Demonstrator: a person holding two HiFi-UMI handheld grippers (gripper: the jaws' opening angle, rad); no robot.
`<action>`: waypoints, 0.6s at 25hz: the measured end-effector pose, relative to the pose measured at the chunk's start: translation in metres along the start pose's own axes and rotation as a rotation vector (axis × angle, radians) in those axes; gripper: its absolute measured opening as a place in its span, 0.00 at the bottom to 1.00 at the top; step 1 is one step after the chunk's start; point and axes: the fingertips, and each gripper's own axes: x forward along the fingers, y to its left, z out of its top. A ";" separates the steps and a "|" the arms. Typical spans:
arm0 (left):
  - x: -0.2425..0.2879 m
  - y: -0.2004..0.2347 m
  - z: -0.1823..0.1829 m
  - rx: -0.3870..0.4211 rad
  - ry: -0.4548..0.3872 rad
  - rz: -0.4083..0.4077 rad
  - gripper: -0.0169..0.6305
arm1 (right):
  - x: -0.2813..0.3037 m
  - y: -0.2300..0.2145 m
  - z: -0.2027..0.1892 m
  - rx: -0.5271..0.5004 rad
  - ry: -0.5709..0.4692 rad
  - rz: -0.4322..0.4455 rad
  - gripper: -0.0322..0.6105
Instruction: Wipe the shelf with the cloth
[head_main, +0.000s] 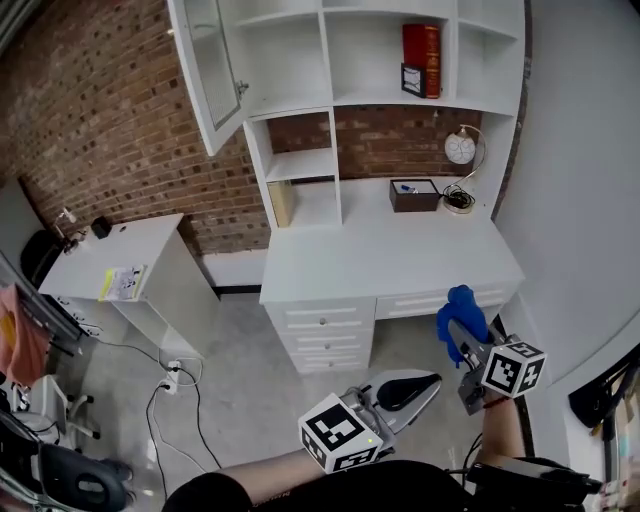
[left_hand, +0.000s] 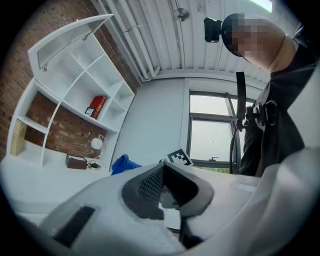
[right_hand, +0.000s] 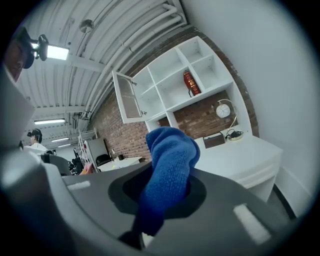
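Holding the soft blue microfibre cloth (right_hand: 167, 170) bunched between the jaws of my right gripper (head_main: 464, 338), I judge it light, limp and a bit grippy, so nothing about it is fragile. The only risk is that a thin pinch lets it slide out once it drags over a surface. The jaws are closed on its lower part and a thick fold stands free above them, which looks like a good pad to wipe with. For now the cloth is in the air in front of the white desk (head_main: 380, 260), touching nothing and well apart from the white wall shelf unit (head_main: 390, 100) above it. My right arm is stretched forward and low at my right side, jaws pointing up toward the desk. My left gripper (head_main: 405, 390) hangs lower and closer to my body, its jaws drawn together on nothing
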 end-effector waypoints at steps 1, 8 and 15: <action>0.006 -0.008 -0.005 -0.008 0.007 0.001 0.03 | -0.010 -0.004 -0.003 0.003 0.000 -0.002 0.13; 0.040 -0.047 -0.042 -0.036 0.036 0.034 0.03 | -0.061 -0.029 -0.041 -0.033 0.054 -0.003 0.13; 0.065 -0.083 -0.047 -0.001 0.044 0.036 0.03 | -0.105 -0.047 -0.050 -0.037 0.058 -0.018 0.13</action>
